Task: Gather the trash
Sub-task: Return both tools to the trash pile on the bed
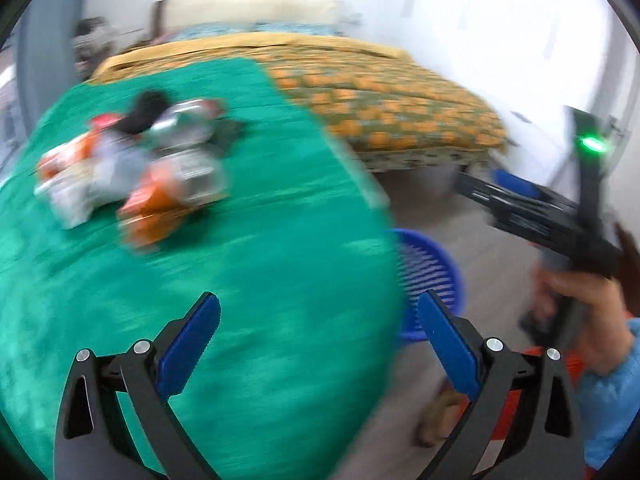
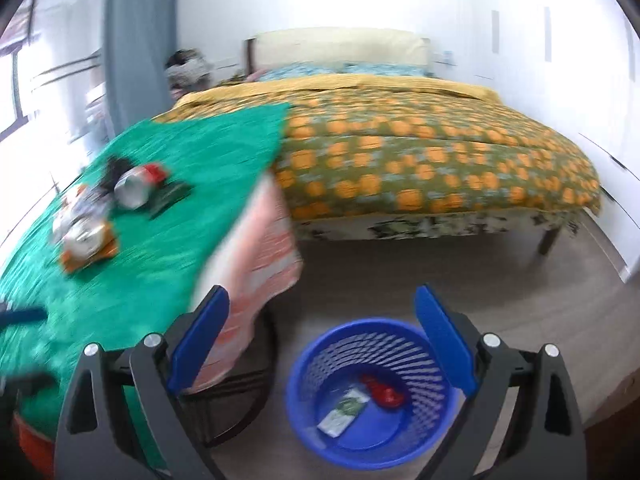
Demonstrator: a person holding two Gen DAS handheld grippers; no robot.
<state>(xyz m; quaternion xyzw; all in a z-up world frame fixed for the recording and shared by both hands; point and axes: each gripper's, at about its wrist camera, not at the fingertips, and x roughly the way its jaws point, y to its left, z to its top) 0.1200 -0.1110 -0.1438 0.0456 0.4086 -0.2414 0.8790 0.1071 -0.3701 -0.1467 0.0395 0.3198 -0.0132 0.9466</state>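
Observation:
A pile of trash point(image 1: 132, 172), cans and orange wrappers, lies on a table with a green cloth point(image 1: 240, 300); it also shows in the right wrist view point(image 2: 104, 212). A blue mesh bin point(image 2: 372, 392) stands on the floor and holds a white-green packet point(image 2: 344, 412) and a red wrapper point(image 2: 382, 390). My left gripper point(image 1: 318, 340) is open and empty above the table's near right edge. My right gripper point(image 2: 322, 336) is open and empty above the bin; it also shows in the left wrist view point(image 1: 532, 208).
A bed with an orange-patterned quilt point(image 2: 420, 160) stands behind the table. A pink striped cloth point(image 2: 260, 280) hangs off the table side. The bin also shows by the table edge point(image 1: 432, 276). Grey floor point(image 2: 400, 272) lies between bed and bin.

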